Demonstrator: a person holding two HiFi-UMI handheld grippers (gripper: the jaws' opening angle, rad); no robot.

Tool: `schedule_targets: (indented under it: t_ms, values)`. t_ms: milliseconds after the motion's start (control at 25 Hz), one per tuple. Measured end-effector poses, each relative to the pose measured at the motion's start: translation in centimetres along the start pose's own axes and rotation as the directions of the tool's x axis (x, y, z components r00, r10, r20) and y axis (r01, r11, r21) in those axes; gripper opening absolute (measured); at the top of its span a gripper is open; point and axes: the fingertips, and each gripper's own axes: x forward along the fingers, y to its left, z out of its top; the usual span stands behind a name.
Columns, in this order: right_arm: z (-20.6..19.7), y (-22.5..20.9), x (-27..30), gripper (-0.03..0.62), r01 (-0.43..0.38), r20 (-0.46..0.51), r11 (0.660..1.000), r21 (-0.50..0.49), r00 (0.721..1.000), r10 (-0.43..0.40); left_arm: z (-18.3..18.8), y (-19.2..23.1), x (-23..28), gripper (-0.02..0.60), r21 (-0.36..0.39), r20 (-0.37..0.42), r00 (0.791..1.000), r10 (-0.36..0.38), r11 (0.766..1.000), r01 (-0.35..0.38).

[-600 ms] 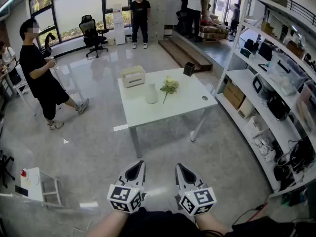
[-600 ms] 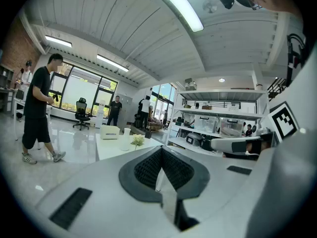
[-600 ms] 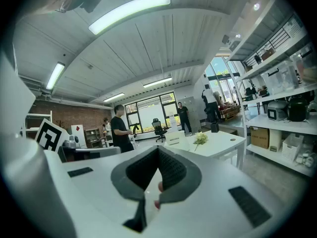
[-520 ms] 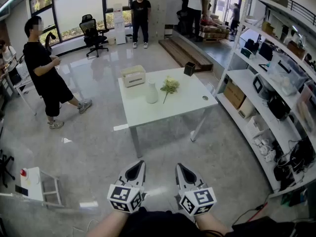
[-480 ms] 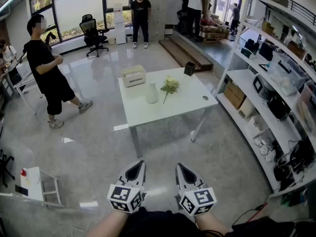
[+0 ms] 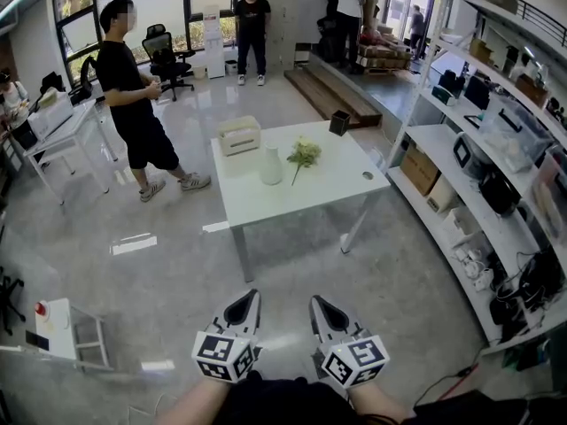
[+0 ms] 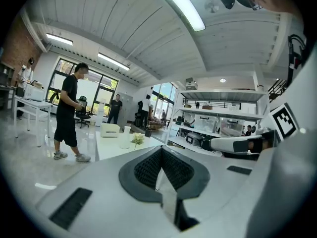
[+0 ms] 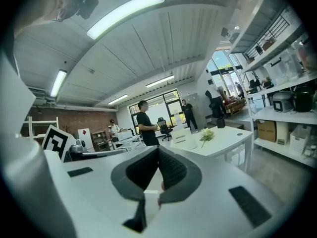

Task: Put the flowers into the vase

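Far ahead, in the head view, a white vase stands upright on the white table. A bunch of pale flowers lies on the tabletop just to its right. Both of my grippers are low in that view, over the floor and well short of the table. My left gripper and right gripper are side by side, both shut and empty. The left gripper view shows its jaws pressed together, with the vase and flowers small in the distance. In the right gripper view the jaws are shut, and the flowers are far off.
A cream box and a black cup also sit on the table. A person in black stands left of the table, others stand at the back. Loaded shelves line the right side. Grey floor lies between me and the table.
The person in black has walked from the far left toward the table. My right gripper has shifted slightly left; the left has not moved. Vase and flowers are unchanged.
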Motion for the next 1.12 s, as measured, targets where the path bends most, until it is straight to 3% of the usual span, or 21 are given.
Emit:
schedule_targets:
  t_ms: [360, 840, 1120]
  values:
    - [-1.0, -1.2, -0.6, 0.003, -0.008, -0.025, 1.000, 0.030, 1.000, 0.009, -1.0, -0.5, 0.6, 0.005, -0.011, -0.027, 1.000, 0.003, 1.000, -0.003]
    - [-1.9, -6.4, -3.1, 0.003, 0.001, -0.050, 0.998, 0.063, 0.999, 0.002, -3.0, -4.9, 2.9, 0.005, 0.000, -0.076, 0.997, 0.004, 1.000, -0.004]
    - [-1.5, -8.0, 0.1, 0.003, 0.011, -0.066, 0.997, 0.076, 0.998, -0.006, -2.4, -2.5, 5.5, 0.005, 0.011, -0.086, 0.996, 0.005, 1.000, -0.004]
